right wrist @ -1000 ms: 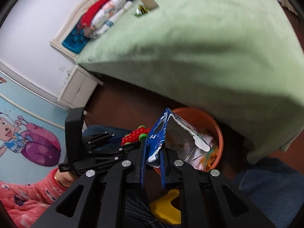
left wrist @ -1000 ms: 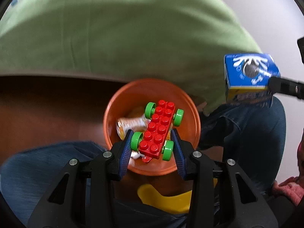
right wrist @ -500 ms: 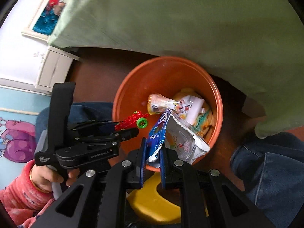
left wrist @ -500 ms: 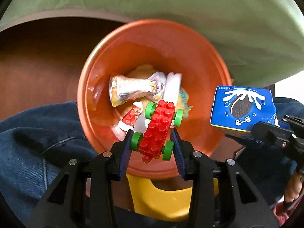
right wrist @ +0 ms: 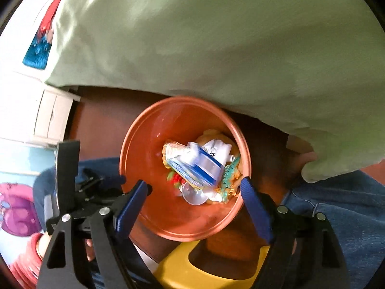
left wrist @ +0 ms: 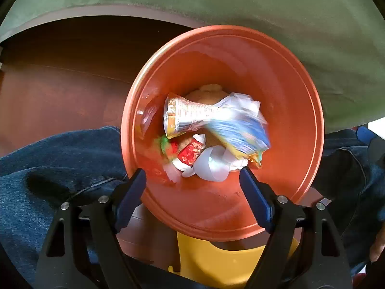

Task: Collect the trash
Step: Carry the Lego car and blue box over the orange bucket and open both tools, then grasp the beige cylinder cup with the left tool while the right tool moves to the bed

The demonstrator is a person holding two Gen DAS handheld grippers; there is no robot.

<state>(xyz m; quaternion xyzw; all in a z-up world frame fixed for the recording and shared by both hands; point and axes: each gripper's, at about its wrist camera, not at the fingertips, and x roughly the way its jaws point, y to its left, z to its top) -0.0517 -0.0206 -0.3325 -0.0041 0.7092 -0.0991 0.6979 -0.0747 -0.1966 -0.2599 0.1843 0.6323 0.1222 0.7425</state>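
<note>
An orange bin sits below both grippers; it also shows in the right wrist view. My left gripper is open and empty over its near rim. My right gripper is open and empty above the bin. A blurred blue cookie box lies among wrappers in the bin, also seen in the right wrist view. A blurred red and green toy car lies at the bin's left side, partly hidden under the box in the right wrist view.
A green cloth covers the surface behind the bin. A yellow stool stands under the bin's near edge. Blue jeans legs flank the bin. The left gripper's body is left of the bin.
Both grippers opened. The toy car dropped from the left gripper and the blue box from the right gripper into the bin.
</note>
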